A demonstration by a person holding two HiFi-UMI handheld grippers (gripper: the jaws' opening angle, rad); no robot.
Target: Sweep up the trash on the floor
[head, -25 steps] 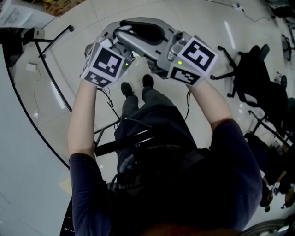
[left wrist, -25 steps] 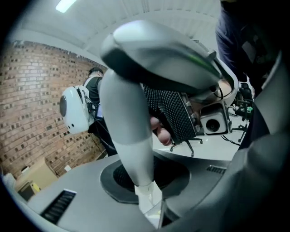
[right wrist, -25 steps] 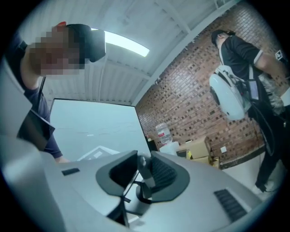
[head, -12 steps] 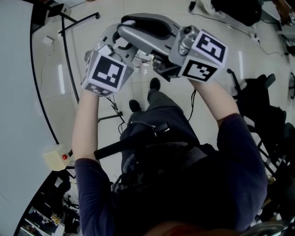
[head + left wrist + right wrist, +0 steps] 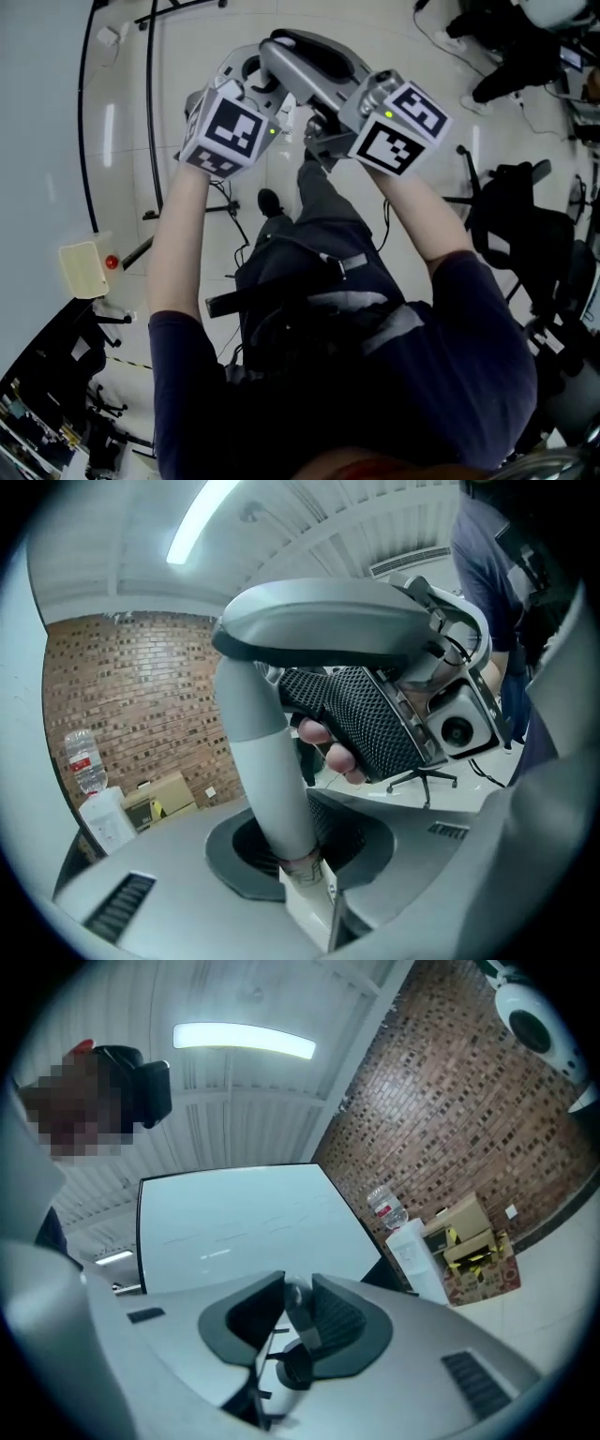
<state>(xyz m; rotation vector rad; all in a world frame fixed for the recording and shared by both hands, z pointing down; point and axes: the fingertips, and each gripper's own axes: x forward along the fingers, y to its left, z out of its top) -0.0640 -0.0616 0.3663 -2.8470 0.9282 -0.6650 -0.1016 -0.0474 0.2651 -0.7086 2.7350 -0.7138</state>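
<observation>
I hold a grey curved handle (image 5: 302, 64) with a black top between both grippers, raised in front of me. My left gripper (image 5: 300, 855) is shut on its round grey tube (image 5: 258, 752); its jaws have just been opening a little, with the tube still between the pads. My right gripper (image 5: 291, 1321) is shut on a thin grey end piece (image 5: 298, 1309) of the same thing. In the head view the marker cubes of the left gripper (image 5: 225, 131) and right gripper (image 5: 398, 122) hide the jaws. No trash shows on the glossy white floor (image 5: 216, 281).
My shoes (image 5: 272, 202) stand below the grippers. A black office chair (image 5: 511, 216) is at the right, a beige box with a red button (image 5: 84, 269) at the left beside a black curved rail (image 5: 150, 94). Another person's legs (image 5: 506, 47) are at the upper right.
Both grippers have swung sideways together with the grey handle and risen slightly. The floor scene has shifted: the beige box is now at the left, the chair nearer the right middle.
</observation>
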